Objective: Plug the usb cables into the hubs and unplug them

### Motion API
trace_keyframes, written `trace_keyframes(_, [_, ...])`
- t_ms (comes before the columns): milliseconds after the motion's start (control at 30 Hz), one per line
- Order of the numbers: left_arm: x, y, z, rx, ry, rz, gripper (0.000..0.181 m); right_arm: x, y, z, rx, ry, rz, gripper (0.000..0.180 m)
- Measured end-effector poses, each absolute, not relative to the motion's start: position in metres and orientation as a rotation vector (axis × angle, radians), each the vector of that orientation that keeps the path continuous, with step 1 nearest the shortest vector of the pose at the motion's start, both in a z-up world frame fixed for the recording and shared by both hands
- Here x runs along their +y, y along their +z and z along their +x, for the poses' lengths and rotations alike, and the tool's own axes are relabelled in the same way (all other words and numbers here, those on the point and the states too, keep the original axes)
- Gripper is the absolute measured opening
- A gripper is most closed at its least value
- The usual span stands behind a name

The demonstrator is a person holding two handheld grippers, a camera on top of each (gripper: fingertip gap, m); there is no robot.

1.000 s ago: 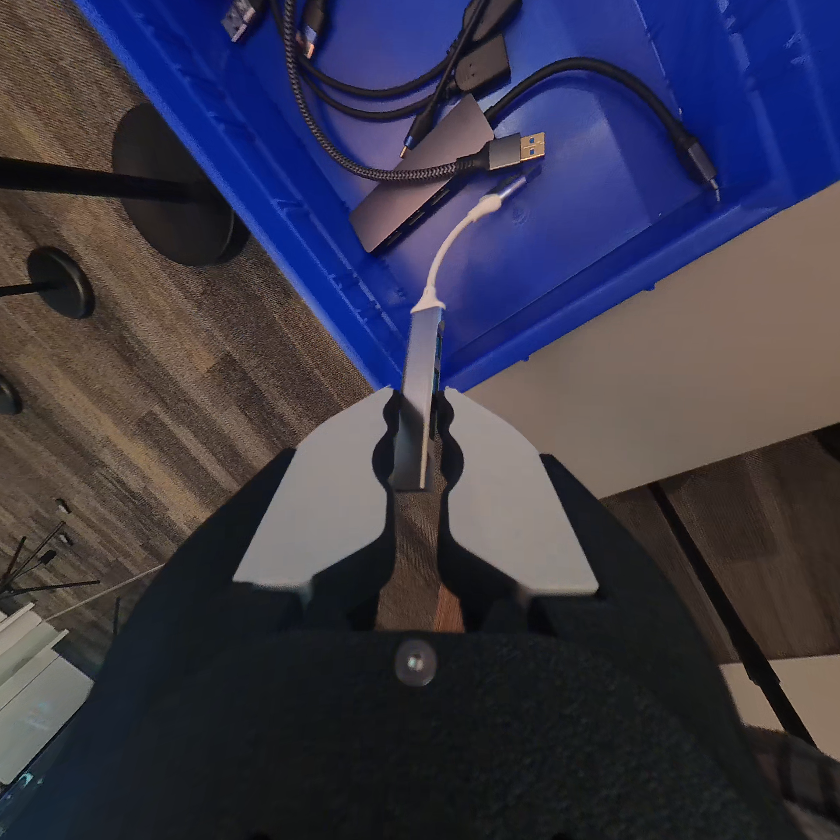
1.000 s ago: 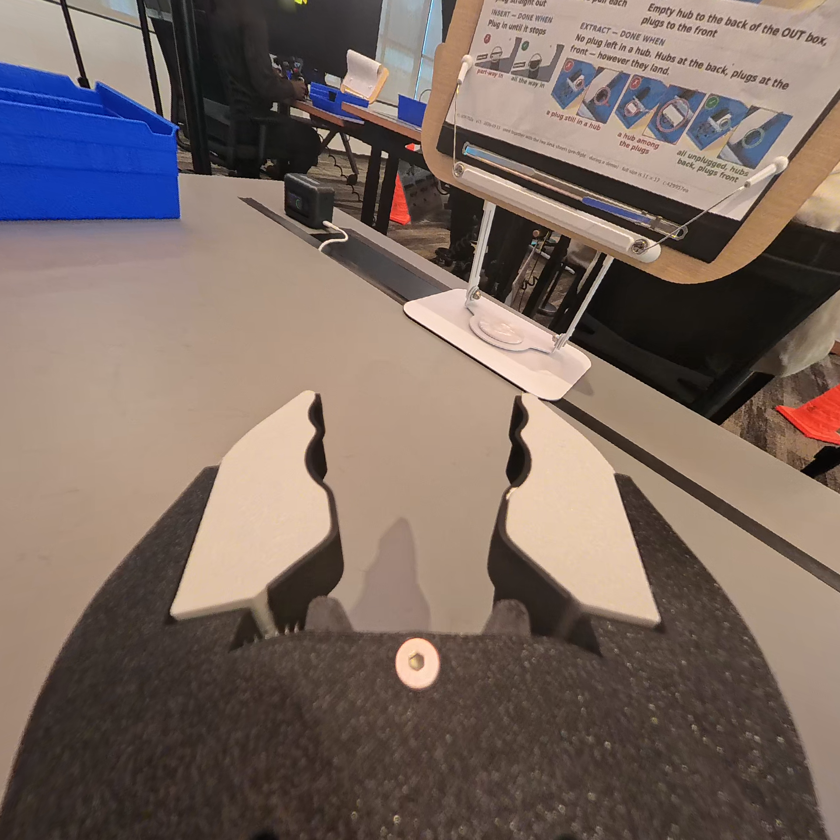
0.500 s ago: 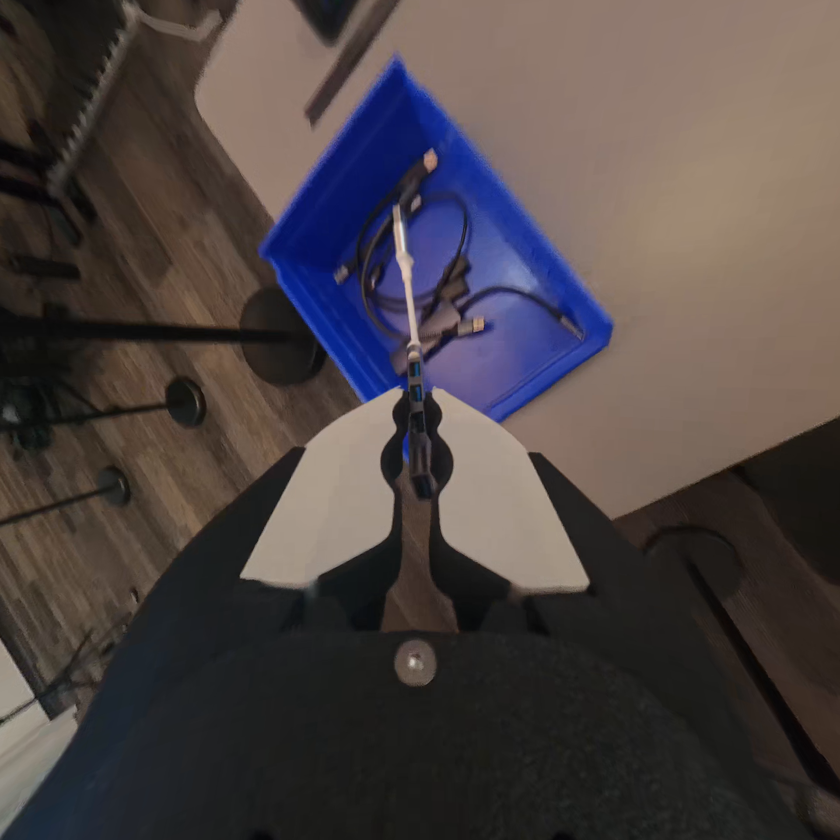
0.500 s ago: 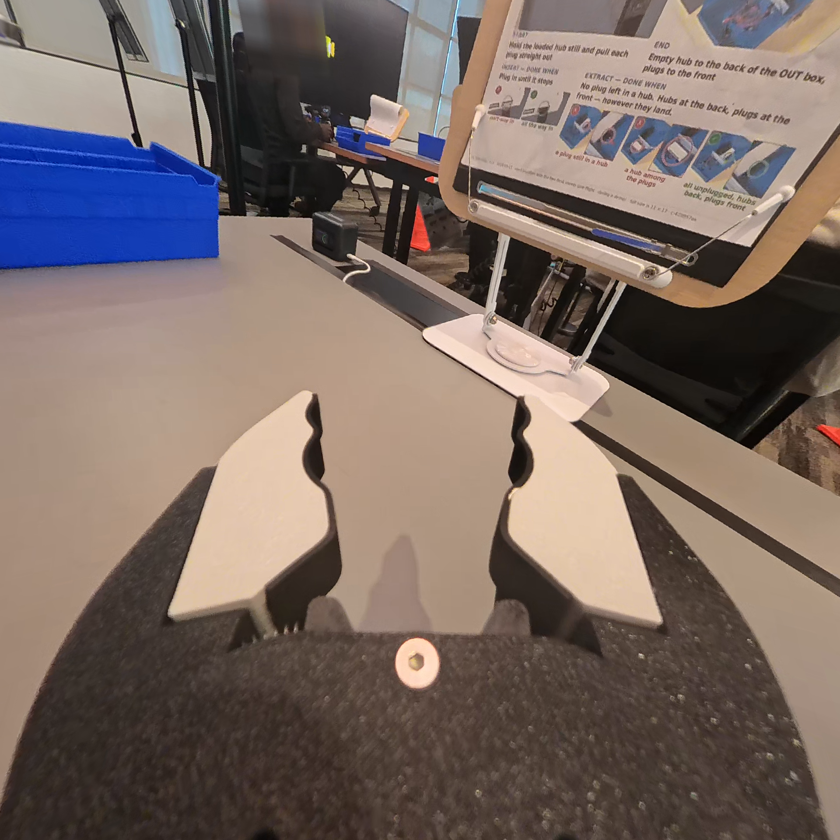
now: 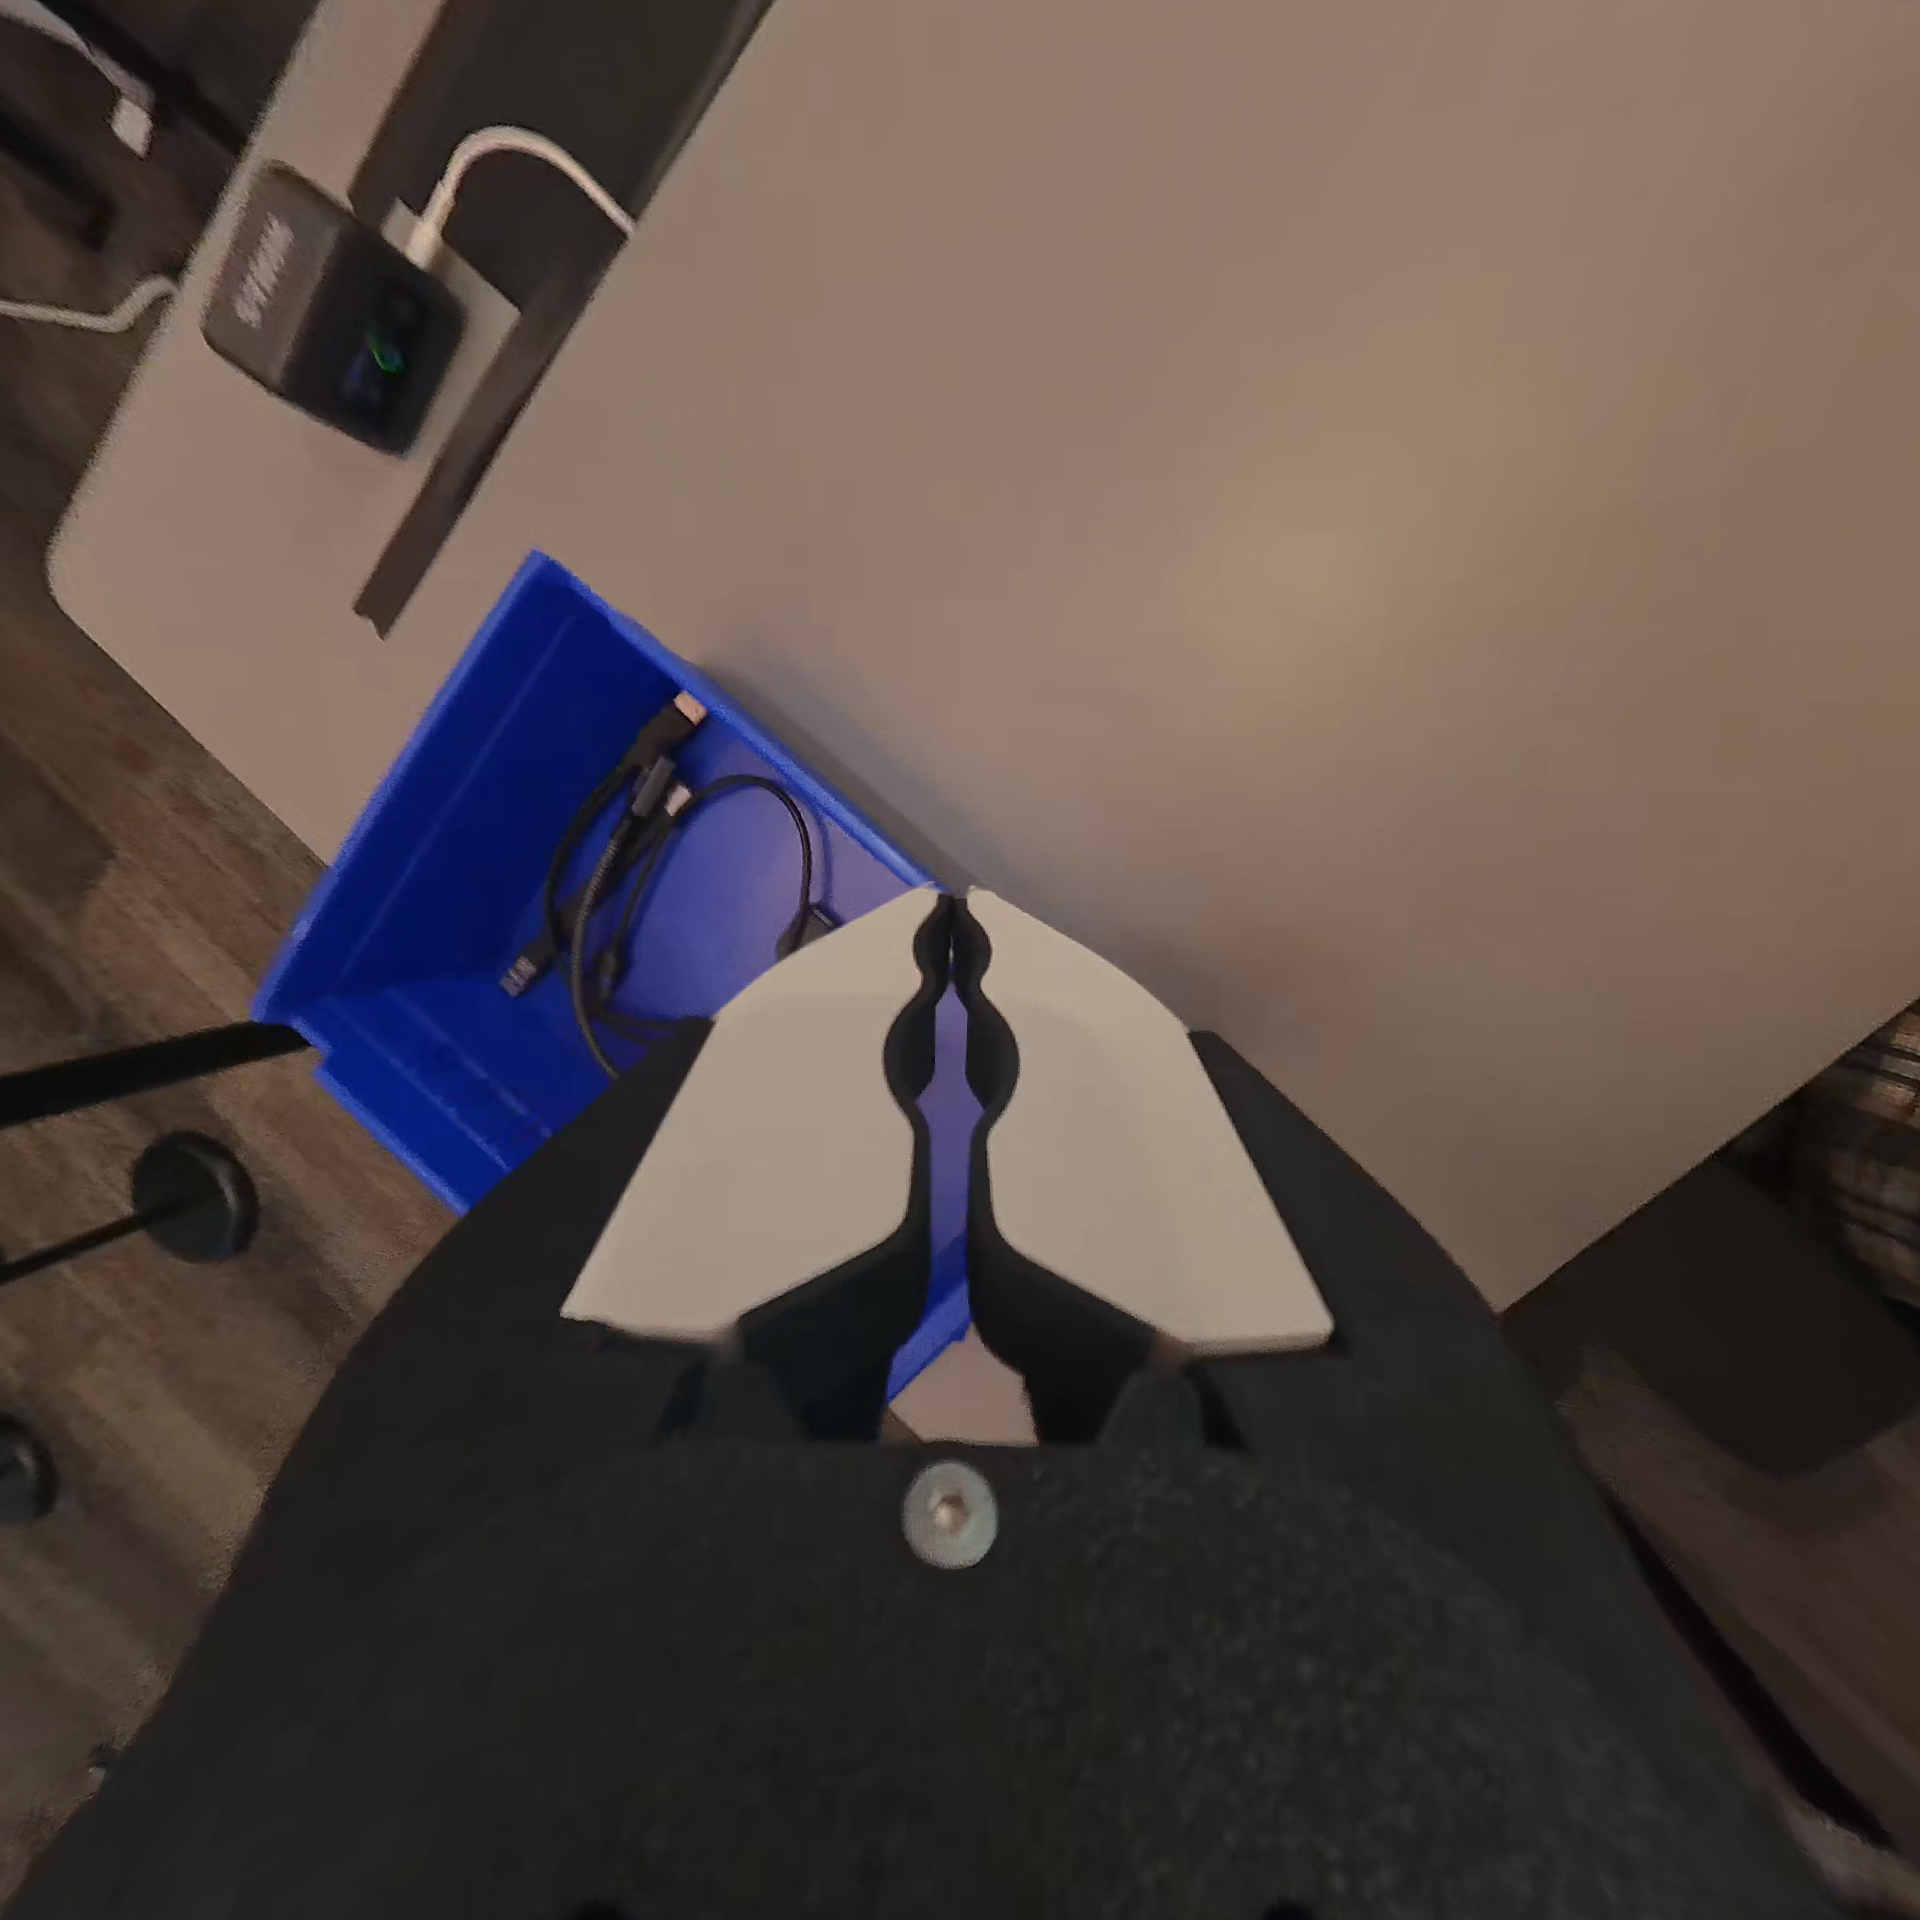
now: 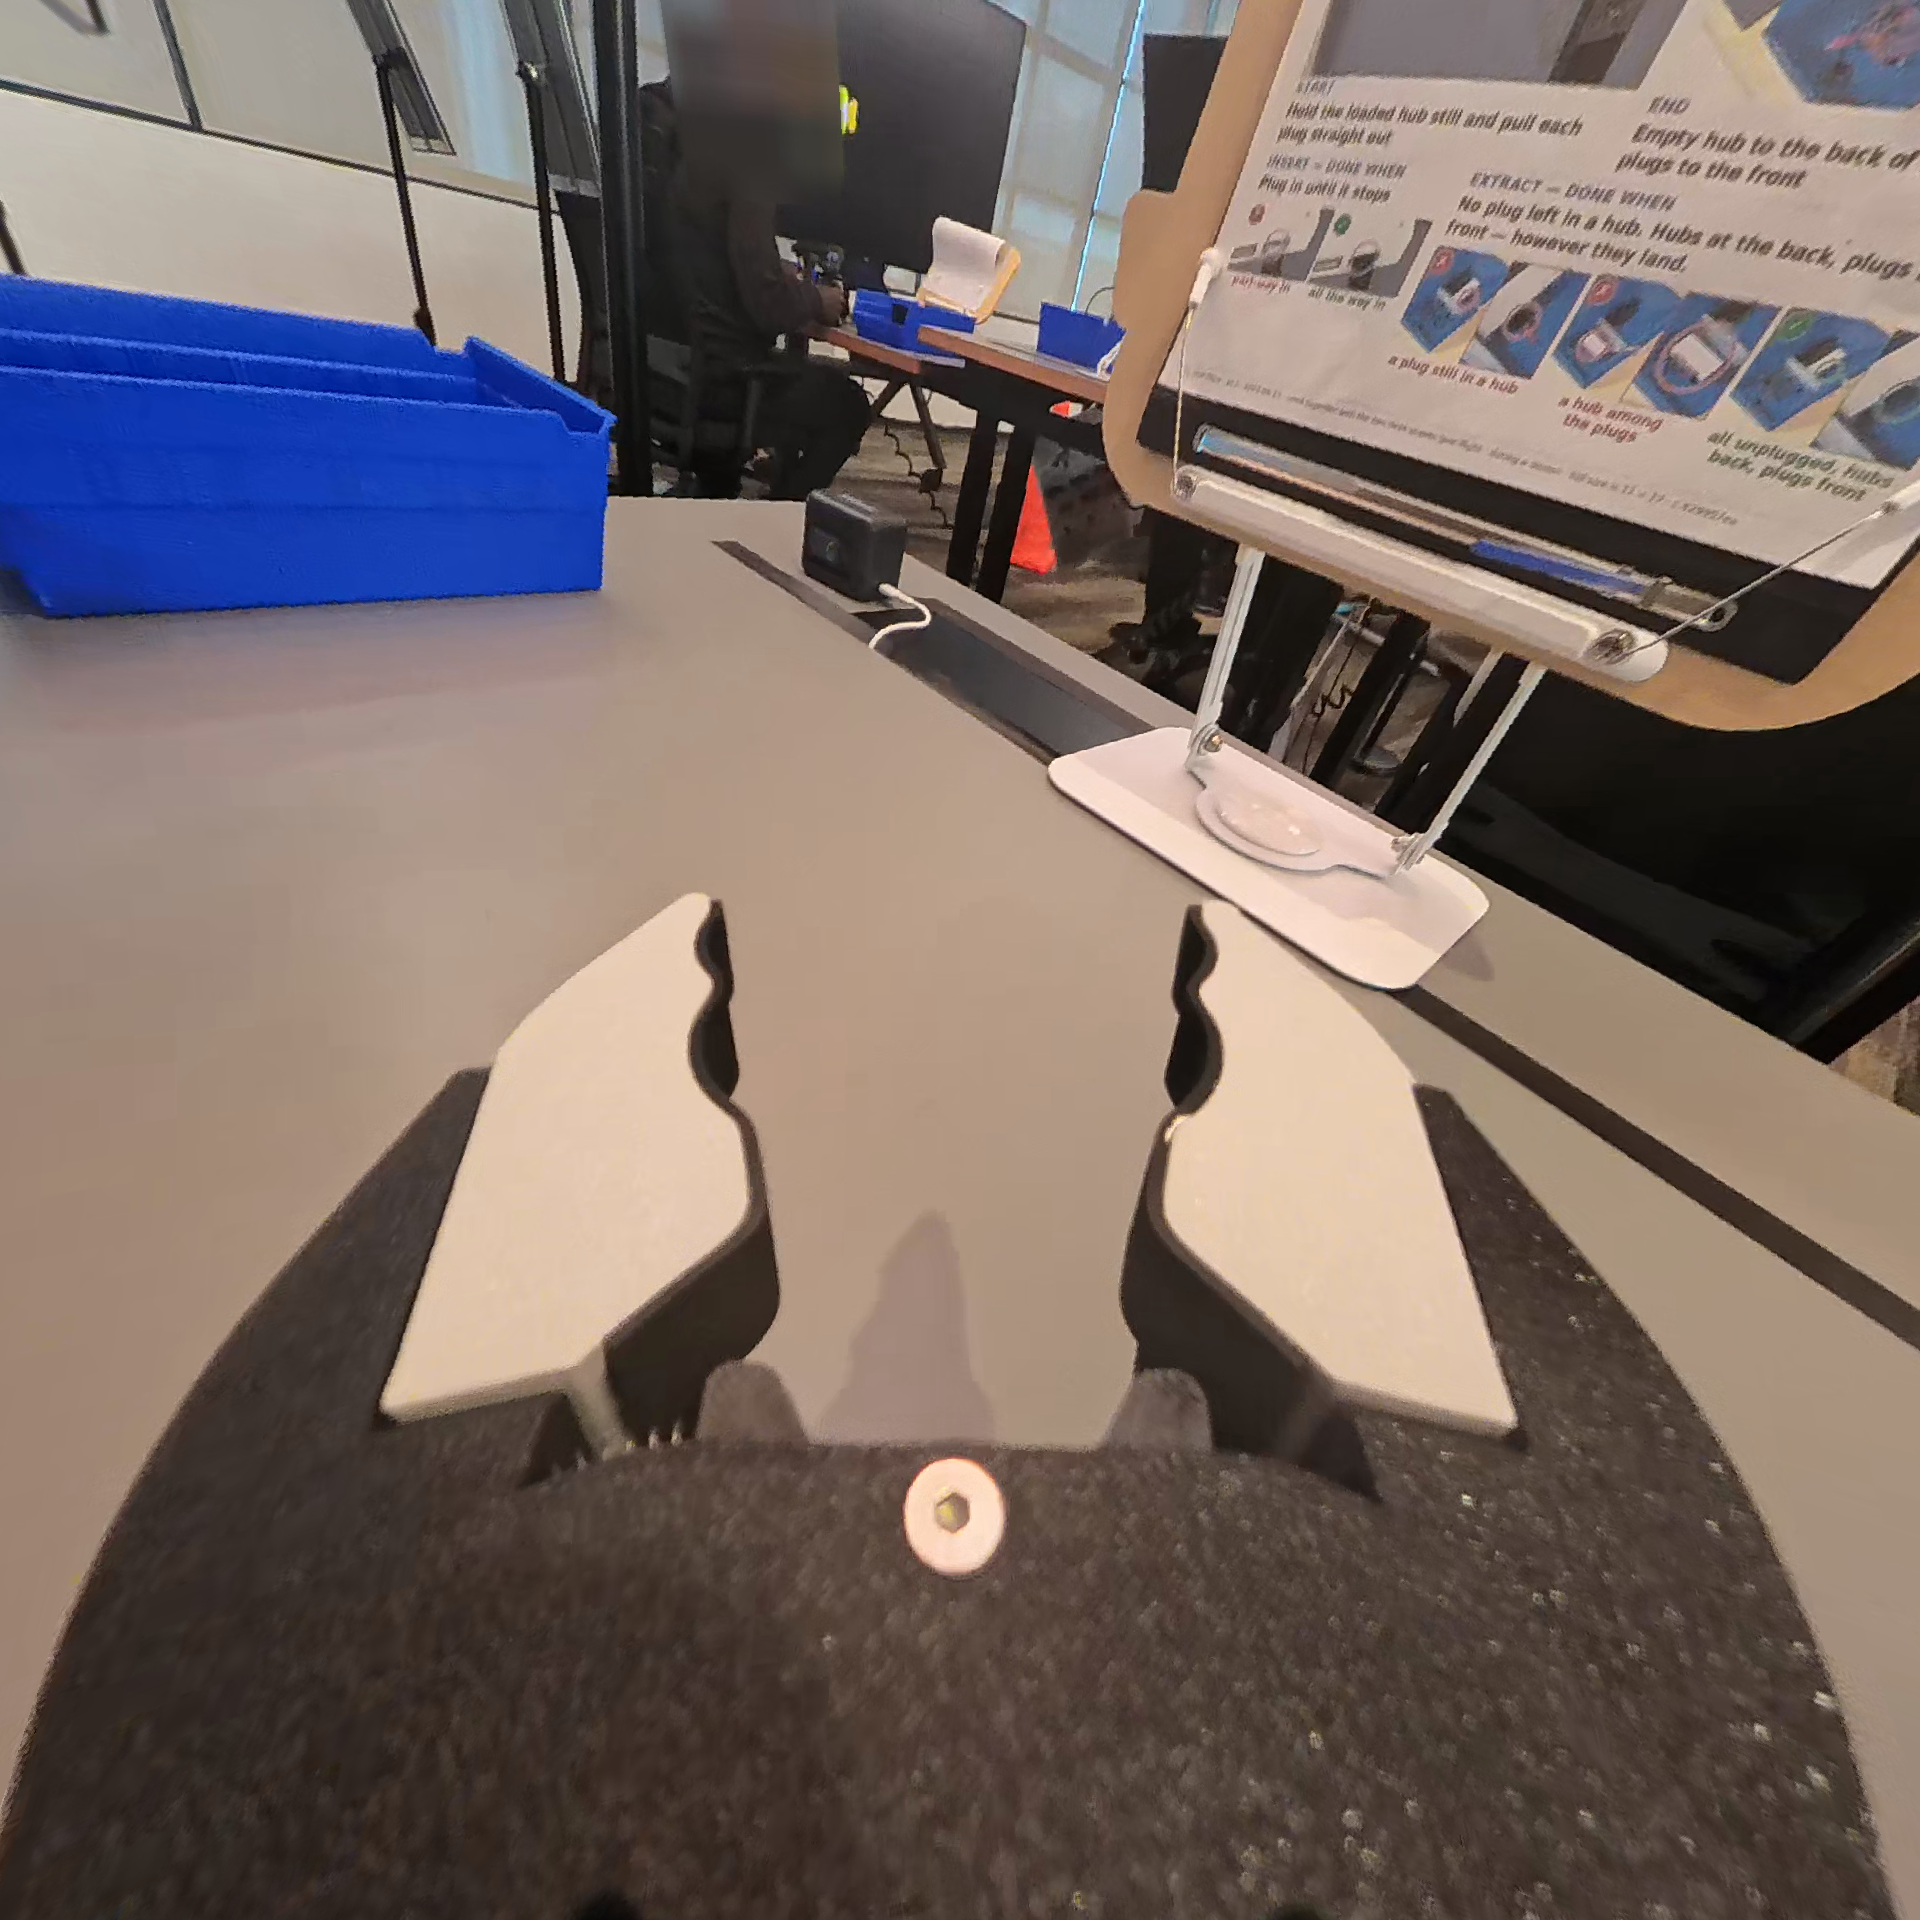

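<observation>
Several cables (image 5: 623, 883) in blue bin (image 5: 436, 831), left of closed left tool (image 5: 951, 909).

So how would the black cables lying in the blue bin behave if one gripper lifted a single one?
The black cables lie in loose overlapping loops, so they are probably floppy. One would likely sag and drag its neighbours. They look thin, so probably light, inside the blue bin.

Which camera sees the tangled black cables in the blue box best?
The left wrist view. It looks down into the blue bin, so the black cables show lying on its floor. The right wrist view shows only blue bins from the side, with no cables visible.
</observation>
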State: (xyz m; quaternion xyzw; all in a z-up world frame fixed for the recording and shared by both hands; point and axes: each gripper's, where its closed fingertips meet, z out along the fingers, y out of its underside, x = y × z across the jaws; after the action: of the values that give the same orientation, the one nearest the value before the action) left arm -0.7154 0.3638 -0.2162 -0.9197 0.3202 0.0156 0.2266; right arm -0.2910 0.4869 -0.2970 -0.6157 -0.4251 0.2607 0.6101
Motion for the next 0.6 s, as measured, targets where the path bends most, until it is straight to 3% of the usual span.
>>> trace_keyframes(100, [0.347,-0.229,-0.733,0.784,-0.013,-2.571,0.0,0.488,-0.304,-0.294,-1.002,0.619,-1.44,0.082])
trace_keyframes(300, [0.288,-0.254,-0.761,0.549,-0.107,-2.542,0.022,0.483,-0.309,-0.302,-1.052,0.627,-1.44,0.082])
trace_keyframes(433, [0.251,-0.284,-0.76,0.446,-0.044,-2.504,0.047,0.483,-0.311,-0.304,-1.059,0.627,-1.443,0.083])
trace_keyframes(600, [0.241,-0.304,-0.736,0.288,0.038,-2.308,0.046,0.482,-0.312,-0.305,-1.057,0.619,-1.444,0.082])
